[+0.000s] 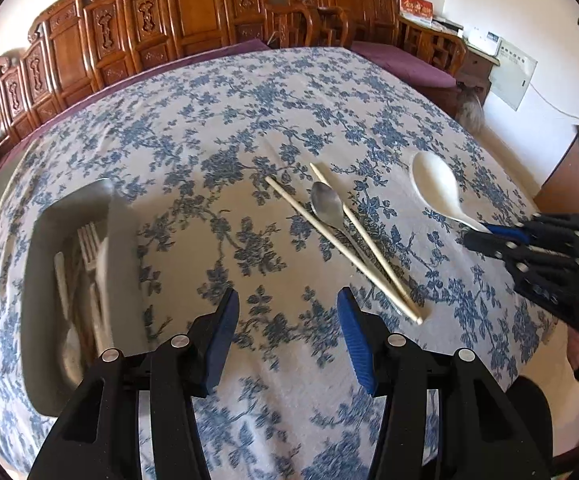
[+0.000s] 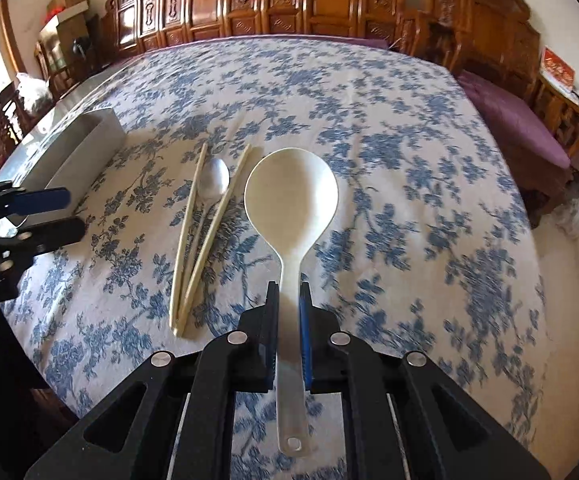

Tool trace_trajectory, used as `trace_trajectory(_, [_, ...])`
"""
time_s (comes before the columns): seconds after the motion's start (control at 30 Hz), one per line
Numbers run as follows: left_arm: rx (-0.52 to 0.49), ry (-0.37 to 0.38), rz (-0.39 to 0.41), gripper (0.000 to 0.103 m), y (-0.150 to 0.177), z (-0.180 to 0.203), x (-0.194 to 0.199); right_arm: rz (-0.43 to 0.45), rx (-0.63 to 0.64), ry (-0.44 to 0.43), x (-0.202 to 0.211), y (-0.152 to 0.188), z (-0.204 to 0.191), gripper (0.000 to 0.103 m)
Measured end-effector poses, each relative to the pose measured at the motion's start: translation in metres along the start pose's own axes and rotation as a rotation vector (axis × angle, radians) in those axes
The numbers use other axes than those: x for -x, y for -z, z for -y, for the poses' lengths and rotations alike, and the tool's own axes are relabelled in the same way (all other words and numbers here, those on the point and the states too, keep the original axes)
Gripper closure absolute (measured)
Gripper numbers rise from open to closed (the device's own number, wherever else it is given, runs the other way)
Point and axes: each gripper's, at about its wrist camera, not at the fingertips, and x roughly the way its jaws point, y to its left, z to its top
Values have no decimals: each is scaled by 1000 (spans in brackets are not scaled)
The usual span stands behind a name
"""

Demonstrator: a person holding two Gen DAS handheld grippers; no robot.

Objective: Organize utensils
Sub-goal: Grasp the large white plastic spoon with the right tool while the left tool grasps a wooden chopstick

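Our right gripper is clamped on the ladle mid-handle, so the bowl projects forward, ready for carrying to the tray. Our left gripper hangs half open and empty over the cloth. The spoon lies between the chopsticks, not yet collected. The tray's contents are blurred; we make out a fork only.

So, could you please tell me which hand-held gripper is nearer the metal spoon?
Left hand-held gripper, open just short of the metal spoon; the right grips the white spoon beside it.
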Motion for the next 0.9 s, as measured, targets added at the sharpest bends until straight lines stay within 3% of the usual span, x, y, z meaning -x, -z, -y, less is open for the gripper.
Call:
trace_trajectory(0.43, [6,1,-85,55,-32,38,-57,6,-81,-30,-1,6,24,92])
trace_trajectory(0.77, [18,-51,-104,90,-24,34,-72,-6,-90,-45,-7,7,22,92])
trace_trajectory(0.9, [21,-65,-98,98,-16,25,-67,-7,-83,-51,-8,7,19,92])
